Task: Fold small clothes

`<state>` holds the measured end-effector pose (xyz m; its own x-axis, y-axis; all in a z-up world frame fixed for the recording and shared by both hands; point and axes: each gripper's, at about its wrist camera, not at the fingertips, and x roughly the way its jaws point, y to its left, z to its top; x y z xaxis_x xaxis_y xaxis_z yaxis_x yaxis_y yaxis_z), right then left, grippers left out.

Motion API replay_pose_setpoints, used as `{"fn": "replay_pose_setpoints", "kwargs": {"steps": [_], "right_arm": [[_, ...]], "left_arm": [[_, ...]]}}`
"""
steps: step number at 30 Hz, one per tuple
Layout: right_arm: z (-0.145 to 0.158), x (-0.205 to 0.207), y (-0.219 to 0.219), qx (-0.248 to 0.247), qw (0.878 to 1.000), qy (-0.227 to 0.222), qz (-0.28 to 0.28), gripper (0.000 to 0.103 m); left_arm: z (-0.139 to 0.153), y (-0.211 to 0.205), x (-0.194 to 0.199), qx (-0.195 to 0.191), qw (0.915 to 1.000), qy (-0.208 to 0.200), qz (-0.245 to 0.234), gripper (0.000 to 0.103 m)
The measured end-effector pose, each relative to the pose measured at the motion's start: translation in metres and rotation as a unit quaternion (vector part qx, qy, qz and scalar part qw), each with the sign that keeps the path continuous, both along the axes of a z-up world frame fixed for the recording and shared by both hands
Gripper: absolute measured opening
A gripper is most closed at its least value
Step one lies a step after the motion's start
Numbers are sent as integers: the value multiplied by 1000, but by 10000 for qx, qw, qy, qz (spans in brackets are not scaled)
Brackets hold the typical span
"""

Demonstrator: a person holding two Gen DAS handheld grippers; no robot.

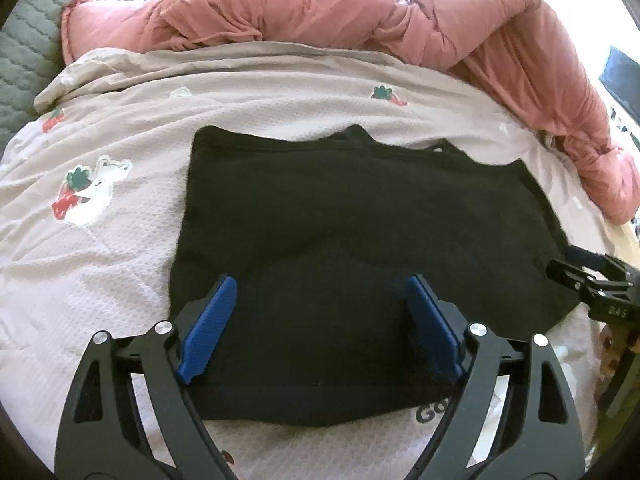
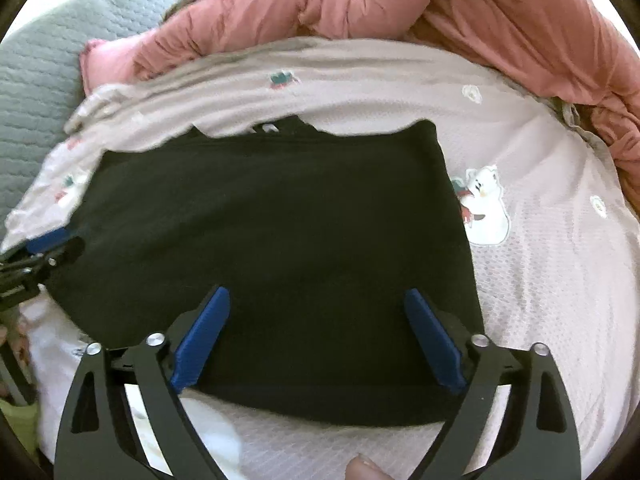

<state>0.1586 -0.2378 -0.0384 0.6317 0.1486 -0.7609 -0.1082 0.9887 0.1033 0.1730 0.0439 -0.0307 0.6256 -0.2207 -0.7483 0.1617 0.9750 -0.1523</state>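
**A:** Left wrist view has the left hand-held gripper (image 1: 320, 320) spread wide over the near part of the black garment (image 1: 360, 216), nothing pinched between the blue pads (image 1: 208, 328). Right wrist view, same story: right hand-held gripper (image 2: 318, 334) released, jaws apart over the cloth, not biting it. Garment lies flat on the bed cover (image 1: 100, 240) with the little bear prints, roughly mid-bed, near hem toward the bed's near edge, pink duvet (image 1: 360, 12) bunched along the far edge

**B:** so it looks folded once already? can't really tell where sleeves are, all black

**A:** Yeah, layers are hard to read. My worry: if the next pinch only catches the top layer, the fold peels open. Also the cover is soft and wrinkly, so a deep grab could snag the cover along with the hem and drag everything askew

**B:** and two grippers grabbing at uneven spots = crooked fold
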Motion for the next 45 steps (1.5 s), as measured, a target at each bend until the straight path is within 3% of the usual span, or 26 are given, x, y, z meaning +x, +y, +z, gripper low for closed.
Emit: {"fn": "replay_pose_setpoints", "kwargs": {"steps": [3, 5, 11, 22, 31, 39, 45], "right_arm": [[11, -8, 17, -12, 9996, -152, 251, 95], [17, -12, 33, -16, 9986, -207, 494, 95], [26, -22, 87, -130, 9925, -364, 1163, 96], [13, -33, 190, -732, 9702, -462, 2263, 96], [-14, -24, 235, -1337, 9592, -457, 2449, 96], [-35, -12, 255, -2209, 9422, -729, 2412, 96], [-40, -2, 262, -2415, 9386, -954, 2273, 96]], "left_arm": [[10, 20, -1, -203, 9995, -101, 234, 79], [15, 34, 0, -317, 9985, -145, 416, 87], [28, 76, -2, -514, 9934, -304, 981, 92], [31, 110, 1, -654, 9870, -329, 1428, 93], [24, 118, 7, -585, 9852, -304, 1581, 93], [19, 124, 15, -542, 9847, -220, 1642, 93], [18, 126, 20, -476, 9845, -184, 1676, 93]]}}
